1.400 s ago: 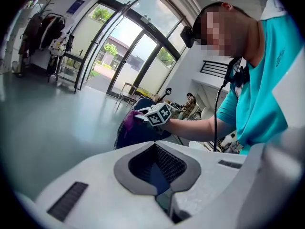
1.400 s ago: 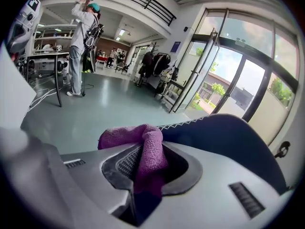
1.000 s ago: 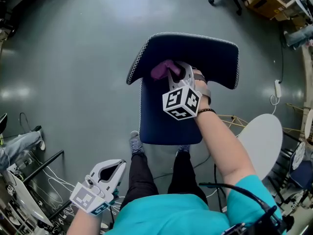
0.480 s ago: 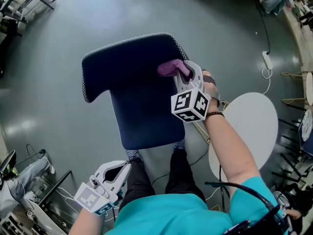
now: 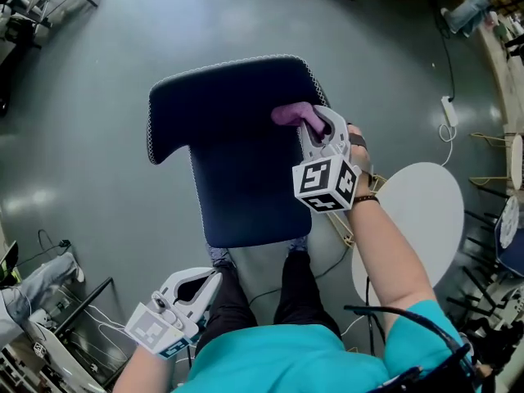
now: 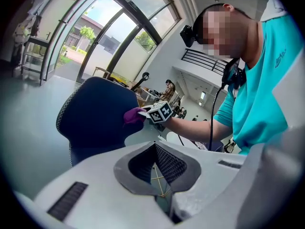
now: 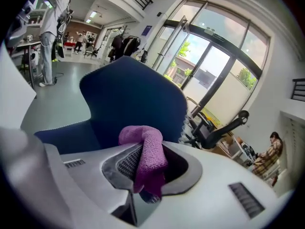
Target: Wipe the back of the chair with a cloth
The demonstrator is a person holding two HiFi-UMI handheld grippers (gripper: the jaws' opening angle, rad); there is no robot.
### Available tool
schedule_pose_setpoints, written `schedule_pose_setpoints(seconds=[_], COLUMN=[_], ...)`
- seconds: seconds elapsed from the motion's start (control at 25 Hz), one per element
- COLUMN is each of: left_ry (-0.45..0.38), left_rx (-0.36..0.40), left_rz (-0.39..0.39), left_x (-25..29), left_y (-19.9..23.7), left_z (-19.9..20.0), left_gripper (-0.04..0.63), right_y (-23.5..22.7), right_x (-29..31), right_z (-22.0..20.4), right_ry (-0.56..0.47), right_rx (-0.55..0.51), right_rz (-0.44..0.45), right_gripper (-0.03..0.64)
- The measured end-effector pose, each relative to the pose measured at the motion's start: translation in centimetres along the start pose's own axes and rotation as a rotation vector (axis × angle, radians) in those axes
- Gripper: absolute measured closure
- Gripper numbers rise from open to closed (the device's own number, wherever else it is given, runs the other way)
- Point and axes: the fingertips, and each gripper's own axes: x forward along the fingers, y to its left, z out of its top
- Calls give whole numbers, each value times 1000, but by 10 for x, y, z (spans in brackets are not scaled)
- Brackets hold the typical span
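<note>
At the chair's (image 5: 237, 137) upper right edge, the purple cloth (image 5: 286, 114) lies against the dark blue back, clamped in the right gripper (image 5: 313, 126), whose jaws are closed on a fold of it. Below the chair, well apart from it, the left gripper (image 5: 199, 282) hangs with its jaws drawn together on nothing. Judgement: wiping appears under way at that edge. The fabric shows no mark separating wiped from unwiped area, so coverage cannot be determined.

We're looking into an open lab-like hall: tall glazed doors (image 7: 209, 75) letting daylight in, a mezzanine railing (image 6: 205, 63) running overhead, an office chair (image 7: 221, 128) standing on a grey floor (image 5: 98, 72).
</note>
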Motion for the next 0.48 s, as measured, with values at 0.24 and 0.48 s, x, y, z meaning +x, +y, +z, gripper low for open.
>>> schedule_pose_setpoints(seconds=[0.24, 0.48], left_ry=[-53, -136], left_rx=[-42, -116], left_rz=[72, 202], left_x=[-78, -160], left_y=[45, 94], left_z=[-12, -35], left_gripper=[592, 592], right_y=[130, 241], right_x=[28, 55], right_z=[106, 196], right_ry=[-112, -184], right_rx=[-63, -135], right_rz=[192, 332], right_gripper=[528, 528])
